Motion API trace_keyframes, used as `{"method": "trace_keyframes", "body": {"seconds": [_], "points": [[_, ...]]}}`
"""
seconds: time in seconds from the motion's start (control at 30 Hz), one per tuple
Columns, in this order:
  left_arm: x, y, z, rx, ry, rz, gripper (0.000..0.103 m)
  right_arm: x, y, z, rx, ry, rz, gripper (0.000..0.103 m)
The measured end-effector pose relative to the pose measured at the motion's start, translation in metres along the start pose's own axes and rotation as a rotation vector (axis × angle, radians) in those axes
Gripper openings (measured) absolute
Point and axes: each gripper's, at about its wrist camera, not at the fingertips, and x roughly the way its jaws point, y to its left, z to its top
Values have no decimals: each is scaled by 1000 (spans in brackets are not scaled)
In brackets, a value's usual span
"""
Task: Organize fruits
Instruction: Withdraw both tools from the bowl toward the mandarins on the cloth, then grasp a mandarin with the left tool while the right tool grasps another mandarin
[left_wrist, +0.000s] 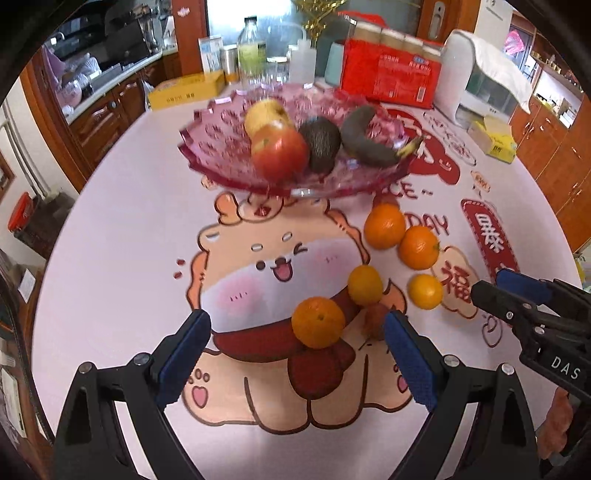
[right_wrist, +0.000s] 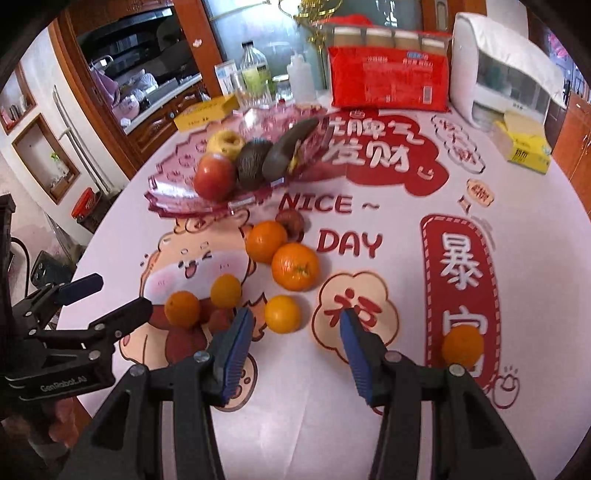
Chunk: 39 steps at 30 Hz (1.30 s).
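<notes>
Round table (left_wrist: 110, 258), covered by a printed cartoon cloth. Pink glass fruit bowl (left_wrist: 221, 173) stands at 12 o'clock, containing a red apple (left_wrist: 280, 153), a yellow apple (left_wrist: 264, 112), an avocado (left_wrist: 320, 142) and a darkened banana (left_wrist: 364, 138). Loose citrus lies on the cloth at 5 o'clock from the bowl: two oranges (left_wrist: 384, 226) touching, three smaller ones nearby, one apart (right_wrist: 463, 345) at 3 o'clock. Left gripper (left_wrist: 295, 354): jaws wide, nothing gripped, nearest orange (left_wrist: 318, 322) between the fingertips. Right gripper (right_wrist: 295, 345): jaws moderately apart, nothing between them.
</notes>
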Motion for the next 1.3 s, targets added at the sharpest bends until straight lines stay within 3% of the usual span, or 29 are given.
{"method": "trace_keyframes", "body": {"seconds": [0.23,0.3,0.53,0.73,0.93,1.3], "points": [[33,6,-6,-33,56,-45,84,33,4,-7,-4,70,4,49],[39,8,-7,-44,71,-64,77,38,4,-7,-5,80,6,49],[52,13,-4,-69,103,-98,69,50,6,-4,-16,97,11,49],[58,8,-2,-52,117,-114,58,62,9,-2,-29,126,24,39],[61,-2,-1,-26,124,-140,41,69,10,-1,-32,138,23,33],[61,-6,-2,-20,117,-136,41,71,13,-1,-52,114,9,33]]}}
